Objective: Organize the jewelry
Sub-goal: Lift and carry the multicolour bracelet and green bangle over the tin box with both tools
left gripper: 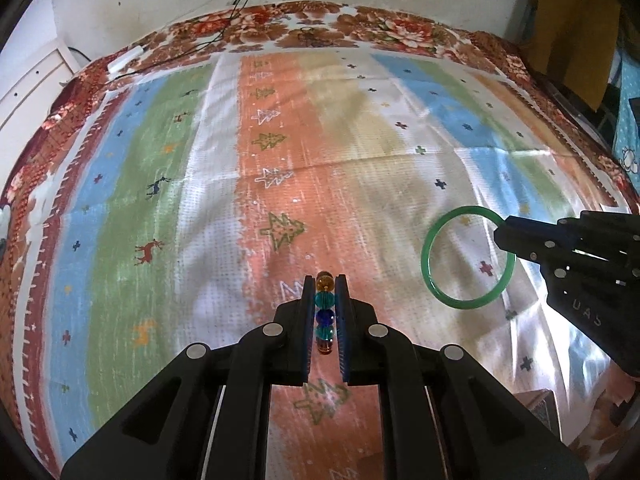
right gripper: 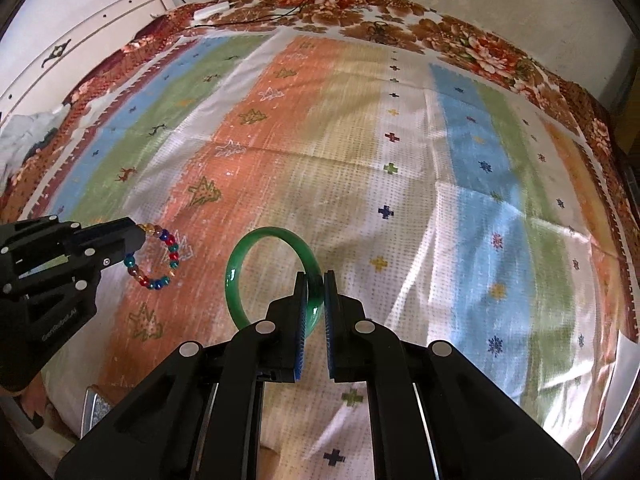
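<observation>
My left gripper (left gripper: 324, 280) is shut on a bead bracelet (left gripper: 324, 314) of amber, teal and blue beads, held edge-on between the fingers above the cloth. The right wrist view shows that bracelet (right gripper: 173, 256) as a ring hanging from the left gripper (right gripper: 138, 236) at the left. My right gripper (right gripper: 315, 278) is shut on a green bangle (right gripper: 240, 264), held upright above the cloth. In the left wrist view the bangle (left gripper: 430, 264) hangs from the right gripper (left gripper: 502, 236) at the right.
A striped cloth (left gripper: 280, 168) with tree, deer and cross motifs covers a bed with a floral border (left gripper: 384, 28). A white charger and black cables (left gripper: 128, 56) lie at the far left edge. A white cabinet (right gripper: 80, 28) stands behind.
</observation>
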The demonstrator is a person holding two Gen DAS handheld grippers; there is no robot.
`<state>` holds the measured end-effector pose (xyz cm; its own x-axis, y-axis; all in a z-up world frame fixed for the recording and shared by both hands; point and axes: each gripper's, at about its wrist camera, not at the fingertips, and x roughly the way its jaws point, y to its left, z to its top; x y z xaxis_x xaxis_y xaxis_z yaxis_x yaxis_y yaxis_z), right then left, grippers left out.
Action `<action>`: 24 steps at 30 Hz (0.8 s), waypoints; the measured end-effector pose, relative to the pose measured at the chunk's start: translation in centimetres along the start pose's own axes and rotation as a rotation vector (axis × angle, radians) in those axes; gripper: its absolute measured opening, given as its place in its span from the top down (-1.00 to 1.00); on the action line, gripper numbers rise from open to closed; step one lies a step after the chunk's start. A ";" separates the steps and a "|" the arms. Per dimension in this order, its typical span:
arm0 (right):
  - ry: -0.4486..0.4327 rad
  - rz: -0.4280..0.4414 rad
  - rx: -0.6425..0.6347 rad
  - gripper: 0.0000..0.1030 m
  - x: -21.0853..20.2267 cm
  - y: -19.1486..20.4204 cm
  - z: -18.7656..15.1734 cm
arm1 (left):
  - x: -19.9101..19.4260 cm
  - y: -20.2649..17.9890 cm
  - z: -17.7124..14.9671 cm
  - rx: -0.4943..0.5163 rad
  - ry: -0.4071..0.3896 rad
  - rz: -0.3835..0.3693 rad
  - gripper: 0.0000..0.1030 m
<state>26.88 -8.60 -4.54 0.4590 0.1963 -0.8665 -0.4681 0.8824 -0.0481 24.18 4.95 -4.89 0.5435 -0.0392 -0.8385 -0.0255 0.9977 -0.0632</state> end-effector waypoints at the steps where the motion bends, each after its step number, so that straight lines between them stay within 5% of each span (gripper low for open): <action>1: -0.003 0.000 0.003 0.83 -0.2 -0.1 -0.2 | -0.3 -0.2 0.0 0.002 -0.006 -0.003 0.82; 24: -0.095 0.042 0.007 0.83 -5.3 -0.1 -2.5 | -5.7 -2.3 -1.4 0.002 -0.098 -0.043 0.82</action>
<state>22.56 -10.85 -1.17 0.5090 0.2723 -0.8166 -0.4832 0.8755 -0.0092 20.00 2.82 -0.76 0.6236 -0.0766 -0.7780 0.0010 0.9953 -0.0971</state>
